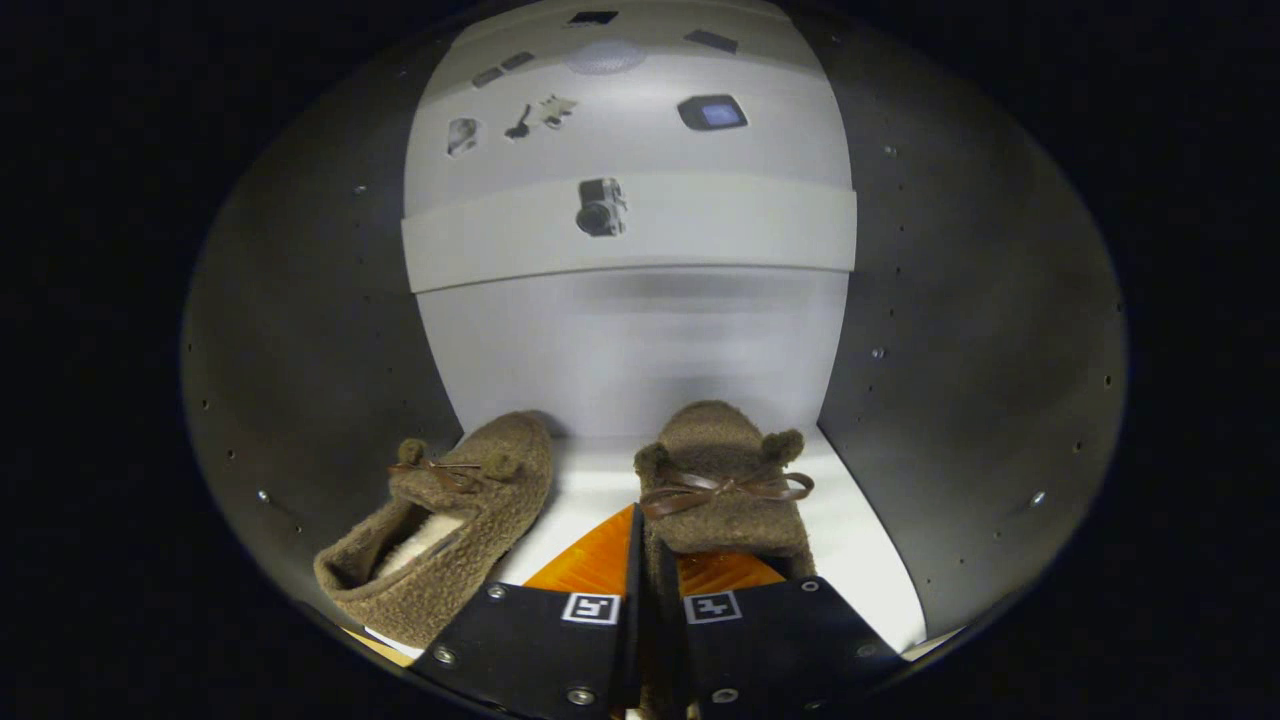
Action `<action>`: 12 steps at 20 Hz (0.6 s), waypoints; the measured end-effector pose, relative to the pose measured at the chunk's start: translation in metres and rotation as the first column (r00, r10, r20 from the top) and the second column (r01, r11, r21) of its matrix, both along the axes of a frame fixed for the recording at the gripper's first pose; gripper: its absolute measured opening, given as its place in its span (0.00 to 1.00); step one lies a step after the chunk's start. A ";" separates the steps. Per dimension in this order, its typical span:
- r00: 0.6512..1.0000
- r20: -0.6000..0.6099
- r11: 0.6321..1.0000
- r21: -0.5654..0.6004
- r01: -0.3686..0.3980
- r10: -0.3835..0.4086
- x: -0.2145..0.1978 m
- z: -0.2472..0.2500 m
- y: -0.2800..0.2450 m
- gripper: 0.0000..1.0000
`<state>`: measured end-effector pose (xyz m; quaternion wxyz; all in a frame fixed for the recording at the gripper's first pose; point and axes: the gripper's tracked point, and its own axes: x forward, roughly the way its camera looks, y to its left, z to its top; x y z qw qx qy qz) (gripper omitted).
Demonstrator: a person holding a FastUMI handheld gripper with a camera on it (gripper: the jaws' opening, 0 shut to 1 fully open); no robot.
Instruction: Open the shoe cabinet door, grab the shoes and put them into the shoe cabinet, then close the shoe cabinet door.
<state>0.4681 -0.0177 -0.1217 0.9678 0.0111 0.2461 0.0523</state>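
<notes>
I am looking into the shoe cabinet, whose white floor carries two brown fuzzy shoes with small bows. The right shoe points toward the back wall, and its heel rim is pinched between my fingers. My gripper is shut on that rim, with brown fleece showing in the narrow gap between the fingers. The left shoe lies on the floor just left of my fingers, angled toward the back, its pale lining open to view. The cabinet door is out of sight.
Dark side walls with rows of small holes close in left and right. A white shelf crosses above the shoes, and the pale back wall stands behind them. Bare floor lies between the shoes and right of the held one.
</notes>
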 end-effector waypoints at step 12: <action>0.999 0.034 1.000 0.018 0.017 -0.017 -0.030 0.018 0.000 0.18</action>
